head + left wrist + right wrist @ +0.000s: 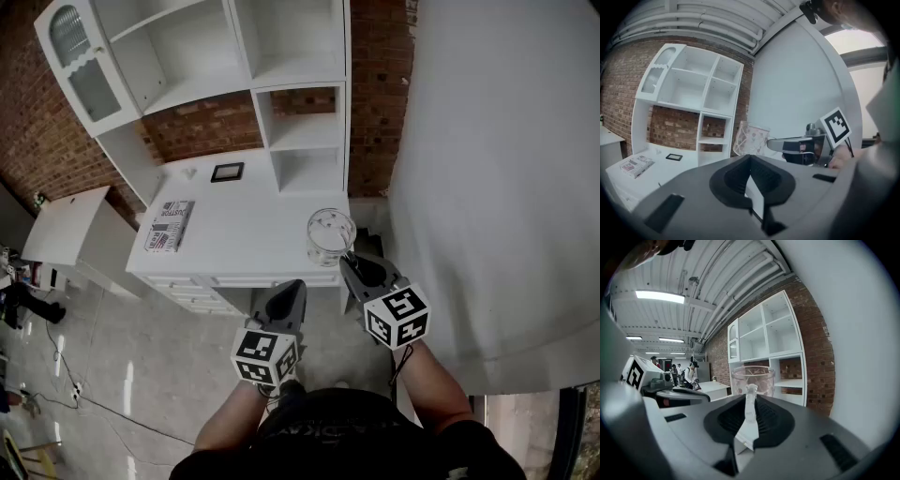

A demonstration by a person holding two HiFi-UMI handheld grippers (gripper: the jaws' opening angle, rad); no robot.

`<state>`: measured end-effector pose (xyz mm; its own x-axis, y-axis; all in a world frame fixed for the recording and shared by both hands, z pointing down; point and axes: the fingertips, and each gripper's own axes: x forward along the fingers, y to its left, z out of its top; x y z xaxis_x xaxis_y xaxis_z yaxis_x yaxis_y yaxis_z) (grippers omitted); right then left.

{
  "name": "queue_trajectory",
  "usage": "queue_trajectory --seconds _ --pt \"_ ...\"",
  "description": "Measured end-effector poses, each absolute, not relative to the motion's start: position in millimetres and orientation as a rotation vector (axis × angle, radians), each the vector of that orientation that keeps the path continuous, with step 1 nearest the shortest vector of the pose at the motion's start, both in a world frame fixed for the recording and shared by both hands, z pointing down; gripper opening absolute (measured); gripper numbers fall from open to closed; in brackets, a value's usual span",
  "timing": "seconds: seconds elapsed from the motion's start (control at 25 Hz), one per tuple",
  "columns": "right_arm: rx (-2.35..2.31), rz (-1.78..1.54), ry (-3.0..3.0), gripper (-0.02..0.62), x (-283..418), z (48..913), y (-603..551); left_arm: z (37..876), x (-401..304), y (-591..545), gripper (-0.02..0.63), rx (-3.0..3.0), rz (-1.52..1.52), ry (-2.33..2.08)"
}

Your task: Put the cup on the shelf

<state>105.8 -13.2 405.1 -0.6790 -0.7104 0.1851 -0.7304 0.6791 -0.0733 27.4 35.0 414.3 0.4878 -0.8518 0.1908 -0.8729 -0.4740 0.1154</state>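
A clear glass cup [330, 236] with a faint pattern hangs over the right front corner of the white desk [244, 211]. My right gripper [351, 262] is shut on the cup. In the right gripper view the cup [752, 379] stands upright just past the jaws, which pinch its handle. My left gripper [292, 288] is beside it, lower and to the left, shut with nothing in it. The left gripper view shows the cup [751, 139] and the right gripper [787, 144] off to the right. The white shelf unit [300, 131] with open compartments rises at the back of the desk.
A printed booklet [170, 225] and a small black frame [227, 172] lie on the desk. A large white wall [497, 169] stands close on the right. A low white cabinet [66, 230] sits to the left. People [689, 373] stand far off in the hall.
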Motion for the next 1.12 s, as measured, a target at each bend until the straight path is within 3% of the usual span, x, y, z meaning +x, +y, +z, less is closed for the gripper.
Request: queue_trajectory --seconds 1.12 --pt "1.169 0.197 -2.733 0.040 81.8 409.1 -34.1 418.3 2.1 15.0 0.005 2.518 0.146 -1.494"
